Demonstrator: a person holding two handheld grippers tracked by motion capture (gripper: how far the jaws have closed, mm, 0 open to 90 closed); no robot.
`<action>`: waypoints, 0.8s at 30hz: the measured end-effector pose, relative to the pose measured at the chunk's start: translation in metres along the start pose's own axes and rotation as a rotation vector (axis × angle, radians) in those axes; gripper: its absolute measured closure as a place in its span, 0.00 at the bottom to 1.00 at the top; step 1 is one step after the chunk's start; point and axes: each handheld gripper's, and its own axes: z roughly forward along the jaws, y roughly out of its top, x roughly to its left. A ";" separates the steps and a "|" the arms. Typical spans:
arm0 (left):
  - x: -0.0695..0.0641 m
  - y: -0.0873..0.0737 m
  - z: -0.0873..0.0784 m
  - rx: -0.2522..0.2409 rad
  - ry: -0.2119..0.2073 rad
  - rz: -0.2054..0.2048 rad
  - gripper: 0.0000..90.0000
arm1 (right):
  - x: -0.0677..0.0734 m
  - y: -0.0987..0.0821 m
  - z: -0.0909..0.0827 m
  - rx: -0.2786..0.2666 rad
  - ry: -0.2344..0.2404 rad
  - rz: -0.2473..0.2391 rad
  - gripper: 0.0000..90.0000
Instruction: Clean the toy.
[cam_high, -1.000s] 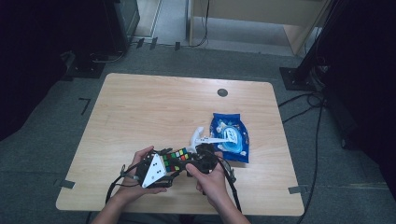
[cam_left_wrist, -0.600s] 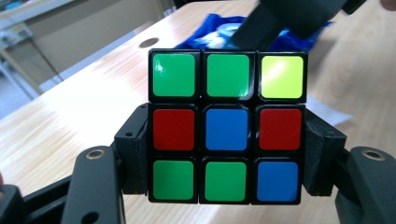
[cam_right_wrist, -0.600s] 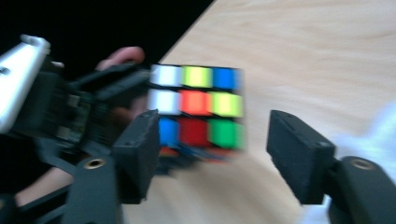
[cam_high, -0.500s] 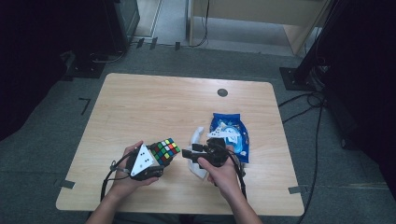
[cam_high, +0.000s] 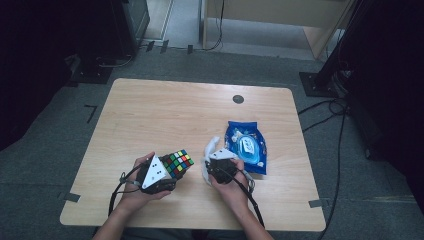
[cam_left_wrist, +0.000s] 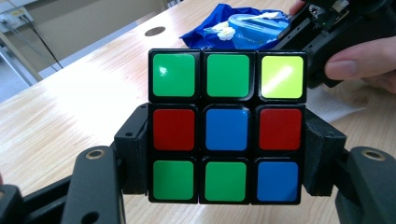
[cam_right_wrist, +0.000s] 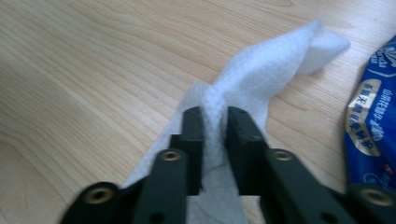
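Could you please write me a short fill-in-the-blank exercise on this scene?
1. The left hand-held gripper is shut on the ____.
2. The right hand-held gripper pinches a white ____.
3. The pack lying on the table is ____ in colour.
4. On the cube face toward the left gripper's camera, the centre square is ____.

Missing words: cube; wipe; blue; blue
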 end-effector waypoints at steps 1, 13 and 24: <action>0.000 0.000 0.000 0.002 -0.001 0.002 0.38 | -0.002 0.000 -0.001 0.002 0.006 0.019 0.96; -0.013 0.003 0.002 -0.028 -0.088 0.032 0.38 | 0.015 0.026 -0.054 -0.293 0.299 0.103 0.98; -0.019 0.003 0.006 -0.012 -0.109 0.060 0.38 | 0.022 0.032 -0.060 -0.299 0.473 0.161 0.99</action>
